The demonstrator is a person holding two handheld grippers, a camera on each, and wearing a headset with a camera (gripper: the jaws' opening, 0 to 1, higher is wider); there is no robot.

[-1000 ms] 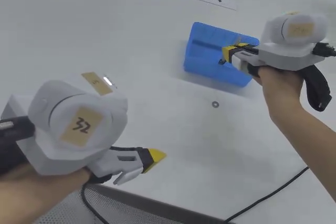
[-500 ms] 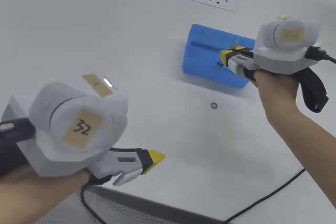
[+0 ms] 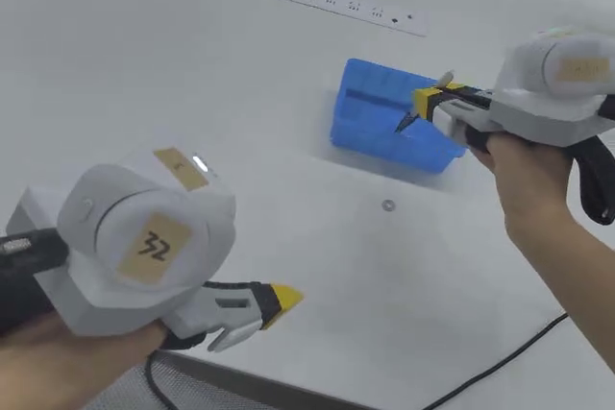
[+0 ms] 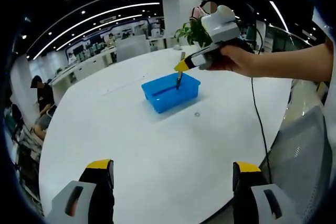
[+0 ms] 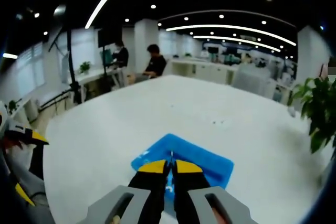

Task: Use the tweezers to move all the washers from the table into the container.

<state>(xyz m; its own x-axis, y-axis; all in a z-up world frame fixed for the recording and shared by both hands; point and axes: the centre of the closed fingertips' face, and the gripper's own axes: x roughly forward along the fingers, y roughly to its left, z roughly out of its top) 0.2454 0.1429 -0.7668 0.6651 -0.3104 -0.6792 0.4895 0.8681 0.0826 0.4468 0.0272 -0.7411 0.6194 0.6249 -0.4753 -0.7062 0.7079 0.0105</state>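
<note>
1. Now the left gripper (image 3: 261, 312) hovers low at the left, above the white table (image 3: 317, 256). Its jaws stand wide apart and hold nothing.
2. One washer (image 3: 388, 205) lies flat on the table, near the front wall of the blue container (image 3: 380, 141) but not touching it.
3. At the right, the right gripper (image 3: 425, 101) is closed tightly on the tweezers (image 3: 408, 123), and their tip points down over the container.
</note>
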